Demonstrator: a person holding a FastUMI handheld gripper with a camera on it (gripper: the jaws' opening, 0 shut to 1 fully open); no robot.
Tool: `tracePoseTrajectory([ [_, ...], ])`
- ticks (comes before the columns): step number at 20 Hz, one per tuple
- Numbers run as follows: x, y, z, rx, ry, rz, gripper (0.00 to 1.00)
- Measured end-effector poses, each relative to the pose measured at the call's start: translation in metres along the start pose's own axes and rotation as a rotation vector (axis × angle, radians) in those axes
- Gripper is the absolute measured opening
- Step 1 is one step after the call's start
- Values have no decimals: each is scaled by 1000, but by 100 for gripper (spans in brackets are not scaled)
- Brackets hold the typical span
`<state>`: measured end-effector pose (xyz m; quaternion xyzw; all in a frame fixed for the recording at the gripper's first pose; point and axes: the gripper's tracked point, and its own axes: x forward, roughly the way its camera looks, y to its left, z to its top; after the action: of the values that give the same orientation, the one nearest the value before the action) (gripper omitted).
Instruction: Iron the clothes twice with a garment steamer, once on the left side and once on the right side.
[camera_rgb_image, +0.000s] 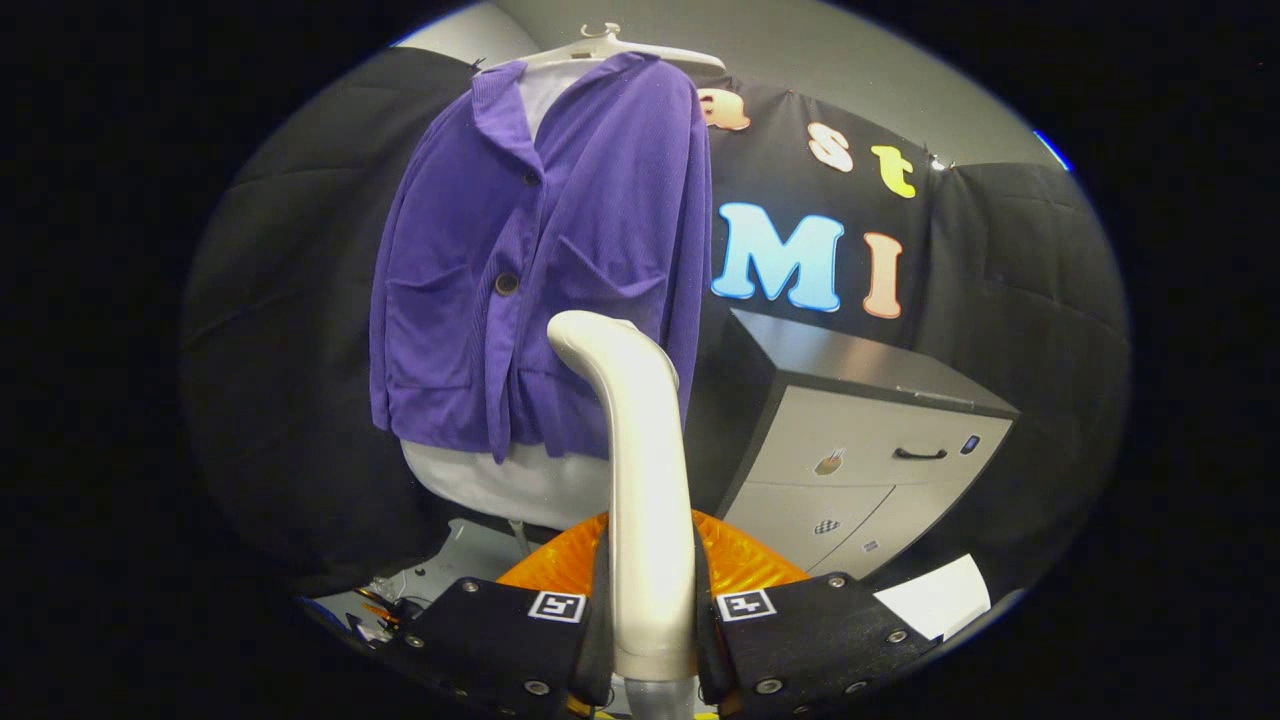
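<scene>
Clearly, the gripper (648, 640) has both fingers pressed on the pale handle of one garment steamer (640, 470), which stands upright between them; the fingers sit narrow, clamped against the handle's two sides. The steamer's curved head rises beyond the fingertips and bends toward one purple jacket (530, 270), lying in front of the jacket's lower half near the front edge; whether the head touches the cloth cannot be told. The jacket hangs on one white hanger (600, 48), worn over one white garment (500, 480) that shows at the collar and below the jacket's hem. Two dark buttons (506, 283) can be counted down the jacket's front, and two patch pockets show, one on each side of the opening. Just ahead of the fingers, behind the steamer's handle, sits one orange rounded thing (740, 560) with a crinkled surface; what it is cannot be told. Beside the jacket stands one grey cabinet (850, 440) with a dark top, one black handle (920, 454) on its upper drawer, and further drawer fronts below. Near the cabinet's bottom corner lies one white sheet of paper (940, 595). On the other side, low by the finger there, a small tangle of wires (385, 610) rests on a pale floor.
</scene>
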<state>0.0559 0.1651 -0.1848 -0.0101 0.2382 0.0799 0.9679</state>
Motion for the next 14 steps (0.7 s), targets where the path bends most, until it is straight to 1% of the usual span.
tracePoseTrajectory([
  [2, -9, 0, 33, -6, -48, -6, 33],
  [6, -18, 12, 111, 4, -170, 28, 33],
  [11, -27, 41, 191, -9, -312, 68, 33],
  [14, -31, 59, 237, 17, -383, 83, 33],
])
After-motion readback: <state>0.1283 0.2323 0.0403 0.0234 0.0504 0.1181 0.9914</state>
